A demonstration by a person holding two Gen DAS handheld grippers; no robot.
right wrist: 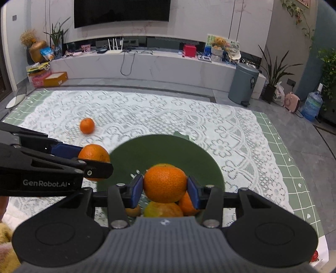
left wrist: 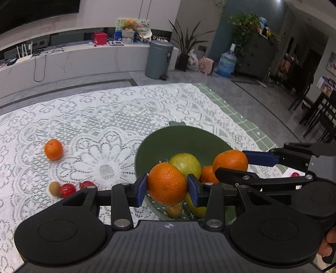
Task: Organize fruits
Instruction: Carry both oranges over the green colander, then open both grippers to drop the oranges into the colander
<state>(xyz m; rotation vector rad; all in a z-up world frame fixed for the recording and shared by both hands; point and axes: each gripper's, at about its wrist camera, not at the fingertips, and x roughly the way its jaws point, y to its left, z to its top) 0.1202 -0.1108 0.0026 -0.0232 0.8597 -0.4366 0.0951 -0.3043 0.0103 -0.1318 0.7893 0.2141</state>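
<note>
Now each hand-held gripper point(left wrist: 167, 189) point(right wrist: 165, 190) clamps an orange point(left wrist: 167, 183) point(right wrist: 164, 184) above the bowl point(left wrist: 180, 138).

A wall-mounted television point(right wrist: 121, 12) hung above a long white media shelf point(right wrist: 147, 63), a grey pedal bin point(right wrist: 242, 84) standing on the grey tiled floor point(right wrist: 294, 126).

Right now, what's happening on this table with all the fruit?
A person is sorting fruit with two handheld grippers. The left gripper and the right gripper each clamp an orange over a green bowl that already holds several fruits. One loose orange and a few small red fruits are on the lace tablecloth.
</note>
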